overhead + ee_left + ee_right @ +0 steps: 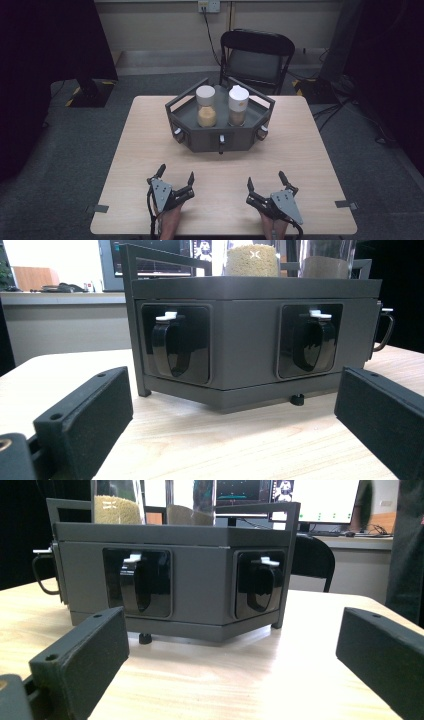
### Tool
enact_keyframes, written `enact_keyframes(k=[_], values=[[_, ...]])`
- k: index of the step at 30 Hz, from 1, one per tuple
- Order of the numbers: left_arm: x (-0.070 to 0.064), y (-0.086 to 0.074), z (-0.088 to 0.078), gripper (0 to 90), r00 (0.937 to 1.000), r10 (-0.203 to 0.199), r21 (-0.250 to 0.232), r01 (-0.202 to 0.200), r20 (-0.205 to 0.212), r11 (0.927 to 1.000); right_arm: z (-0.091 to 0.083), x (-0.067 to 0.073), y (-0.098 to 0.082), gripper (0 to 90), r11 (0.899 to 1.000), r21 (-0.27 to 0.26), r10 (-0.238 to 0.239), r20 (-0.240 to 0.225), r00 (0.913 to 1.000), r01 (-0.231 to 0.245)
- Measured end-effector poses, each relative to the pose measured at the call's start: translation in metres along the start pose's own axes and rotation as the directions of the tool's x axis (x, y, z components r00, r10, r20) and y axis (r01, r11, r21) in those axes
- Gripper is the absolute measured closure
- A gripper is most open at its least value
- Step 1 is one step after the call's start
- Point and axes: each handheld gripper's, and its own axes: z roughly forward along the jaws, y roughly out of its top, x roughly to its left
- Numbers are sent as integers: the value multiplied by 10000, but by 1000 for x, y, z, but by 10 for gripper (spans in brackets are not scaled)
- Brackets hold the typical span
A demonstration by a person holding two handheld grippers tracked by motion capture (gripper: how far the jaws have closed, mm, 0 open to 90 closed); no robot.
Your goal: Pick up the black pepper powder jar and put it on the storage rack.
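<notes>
My left claw (175, 175) and right claw (265, 180) rest near the tabletop's (140, 150) near edge, both spread wide, holding nothing. Grey hexagonal tray (220, 137) sits toward the far edge, well apart from both. Inside it, side by side: white-lidded jar of yellow grains (206, 105), white-lidded jar of brown powder (237, 105).

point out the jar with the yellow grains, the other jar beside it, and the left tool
jar with yellow grains (206, 106), high view, on its glass body
jar with brown contents (238, 106), high view, on its body below the white lid
left tool (175, 176), high view, midway between its open fingertips
</notes>
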Motion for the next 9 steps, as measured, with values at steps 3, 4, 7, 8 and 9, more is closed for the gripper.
enact_keyframes(k=[3, 4, 7, 8, 9], values=[[0, 0, 0, 14, 10000, 1, 2, -1, 0, 10000, 1, 0, -3, 0, 9999, 101, 51, 12, 10000, -51], [0, 0, 0, 14, 10000, 0, 1, 0, -1, 10000, 1, 0, -3, 0, 9999, 116, 40, 7, 10000, -40], [0, 0, 0, 14, 10000, -1, 2, 1, -10, 10000, 1, -1, -4, 0, 9999, 137, 83, -36, 10000, -83], [0, 0, 0, 14, 10000, -2, 2, 2, -11, 10000, 1, -1, -4, 0, 9999, 120, 117, -39, 9999, -116], [0, 0, 0, 14, 10000, -2, -1, 2, -13, 10000, 1, -2, -5, 0, 9998, 110, 149, -31, 9999, -149]])
